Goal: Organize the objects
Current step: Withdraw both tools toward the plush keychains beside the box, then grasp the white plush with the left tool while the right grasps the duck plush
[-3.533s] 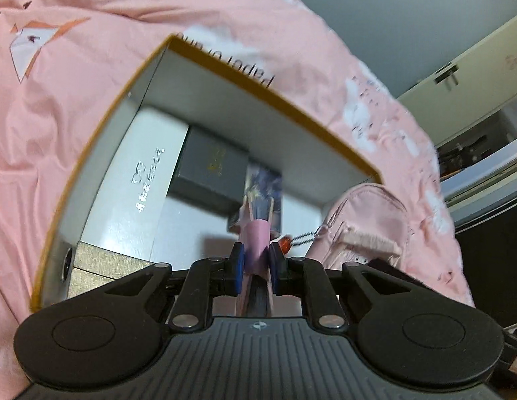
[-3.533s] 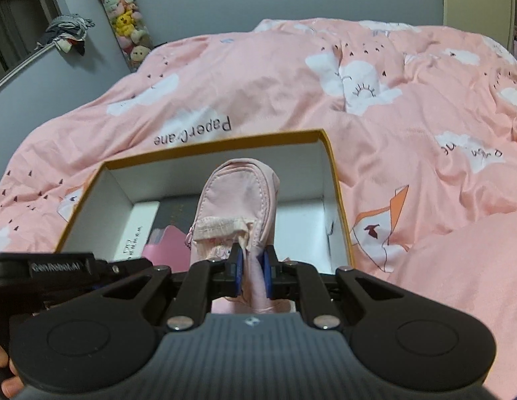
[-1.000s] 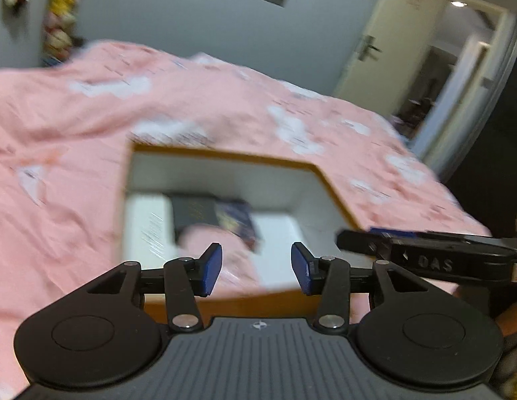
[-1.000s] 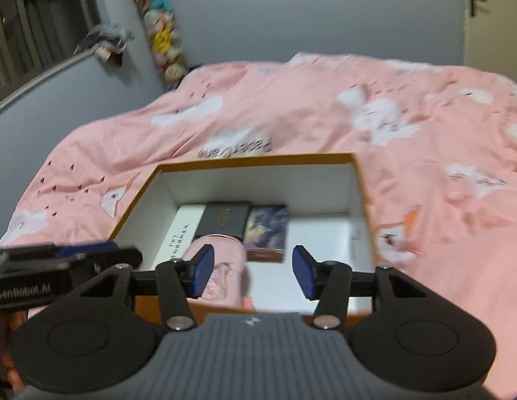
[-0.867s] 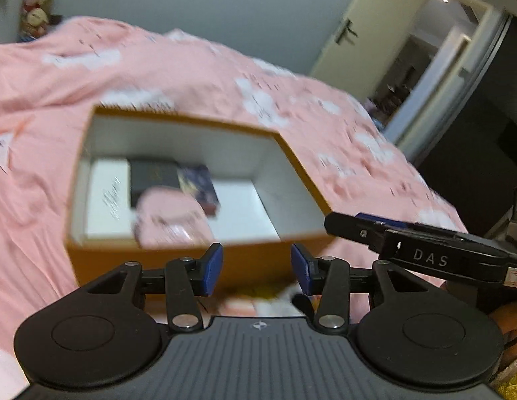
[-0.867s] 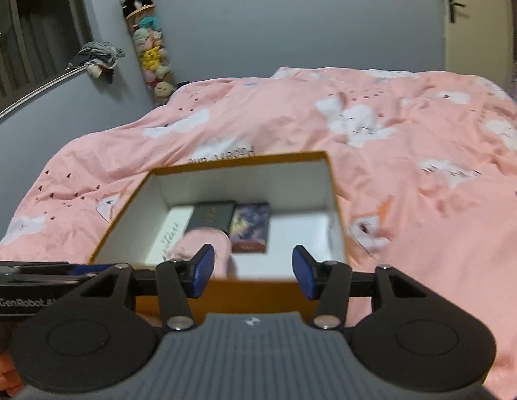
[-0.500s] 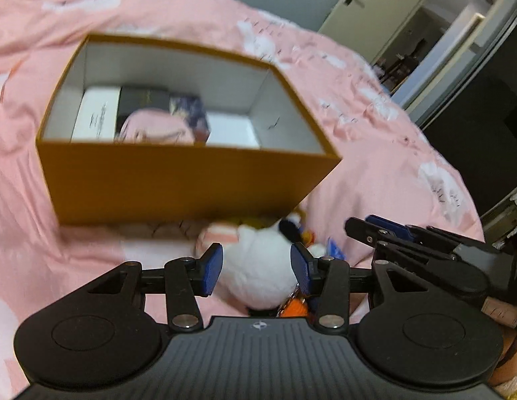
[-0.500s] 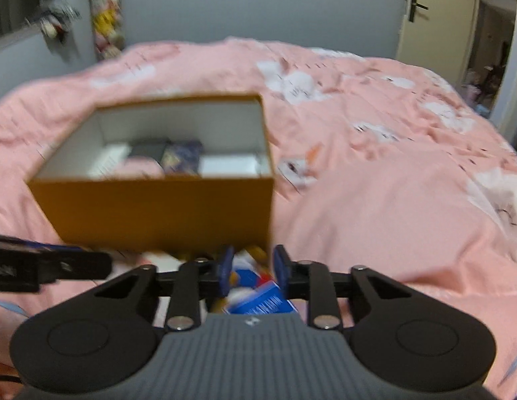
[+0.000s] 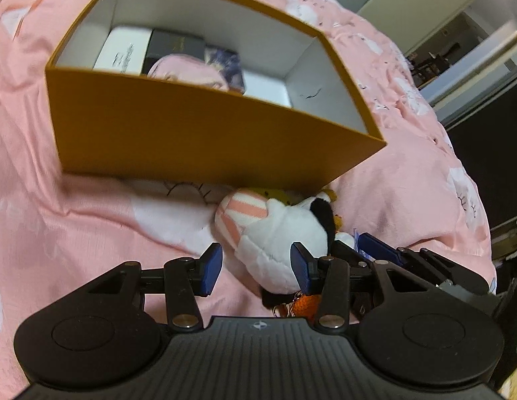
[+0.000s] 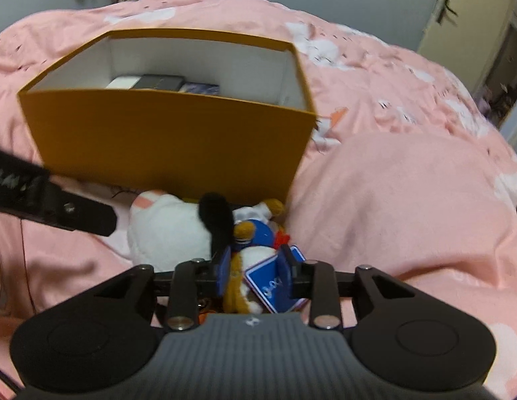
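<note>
On a pink bed (image 9: 75, 226), an orange box (image 9: 198, 133) hides most of its contents. Left tongs (image 9: 256, 268) gape beside a white plush toy (image 9: 275, 233), untouched. Right tongs (image 10: 255, 271), opening, straddle a blurred blue card (image 10: 275, 283); grip unclear.

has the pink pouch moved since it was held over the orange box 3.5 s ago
Yes. The pink pouch now lies inside the orange box, beside the white case, clear of both jaws.
</note>
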The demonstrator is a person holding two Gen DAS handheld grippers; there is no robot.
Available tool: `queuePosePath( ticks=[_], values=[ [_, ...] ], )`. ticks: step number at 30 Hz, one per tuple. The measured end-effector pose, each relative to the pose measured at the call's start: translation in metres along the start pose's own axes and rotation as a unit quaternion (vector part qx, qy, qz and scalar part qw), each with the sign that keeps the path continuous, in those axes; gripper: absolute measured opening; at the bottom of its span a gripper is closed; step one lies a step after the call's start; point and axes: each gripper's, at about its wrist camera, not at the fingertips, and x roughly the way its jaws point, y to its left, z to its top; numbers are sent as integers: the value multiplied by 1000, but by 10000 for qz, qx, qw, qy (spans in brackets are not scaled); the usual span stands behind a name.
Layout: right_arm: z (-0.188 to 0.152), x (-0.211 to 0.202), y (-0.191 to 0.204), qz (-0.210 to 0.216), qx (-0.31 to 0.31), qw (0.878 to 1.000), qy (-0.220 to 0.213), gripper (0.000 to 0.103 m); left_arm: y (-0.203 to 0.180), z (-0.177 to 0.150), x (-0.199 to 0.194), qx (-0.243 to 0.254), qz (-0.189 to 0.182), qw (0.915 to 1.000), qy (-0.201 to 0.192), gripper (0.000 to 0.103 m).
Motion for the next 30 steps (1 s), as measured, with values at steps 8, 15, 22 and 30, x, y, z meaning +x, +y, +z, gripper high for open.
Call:
queuePosePath(
  ticks=[8,15,22,30],
  values=[
    [-4,-5,14,1115,-37,9937,60,27,6,0,-3,-261,-36,9997,1,52],
    [2,-17,-16,513,598,9966,-249,12,-4,1,0,-63,-137,9999,0,52],
    [8,-10,-38,436,744,9962,-101,15,-18,-2,16,121,-142,9995,245,54],
    [10,12,-14,473,282,9984,-102,21,-7,0,14,-276,-131,9994,145,55]
  ],
)
